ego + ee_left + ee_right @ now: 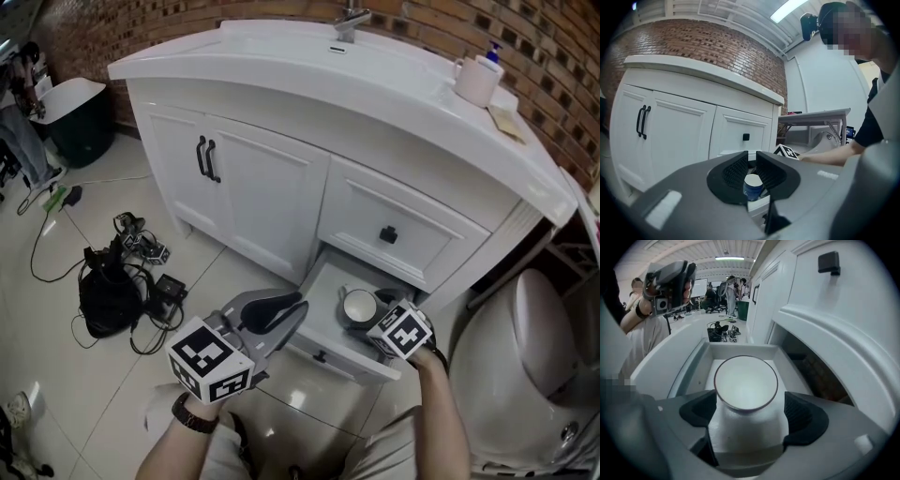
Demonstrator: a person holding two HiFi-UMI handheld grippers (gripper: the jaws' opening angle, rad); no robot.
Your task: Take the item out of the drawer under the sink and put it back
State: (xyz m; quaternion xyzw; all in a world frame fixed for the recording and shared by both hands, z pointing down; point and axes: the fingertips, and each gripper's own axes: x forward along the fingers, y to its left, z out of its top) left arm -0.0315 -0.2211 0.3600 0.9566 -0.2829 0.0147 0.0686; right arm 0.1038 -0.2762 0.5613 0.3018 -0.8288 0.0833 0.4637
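Left gripper (295,307) hangs level just in front of the open drawer (319,298), jaws pinched together on nothing. In the drawer, the cup (359,305) stands upright. Right gripper (750,404) tips down onto it, jaws spread wide, cup between them, no squeeze.

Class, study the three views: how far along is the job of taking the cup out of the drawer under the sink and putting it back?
Done: the bottom drawer stands open. In hand: the right tool has its jaws open round the white cup, which stands in the drawer, not gripped. Still to do: grip it, lift it out, set it back. Whether it has been out, the views cannot show.
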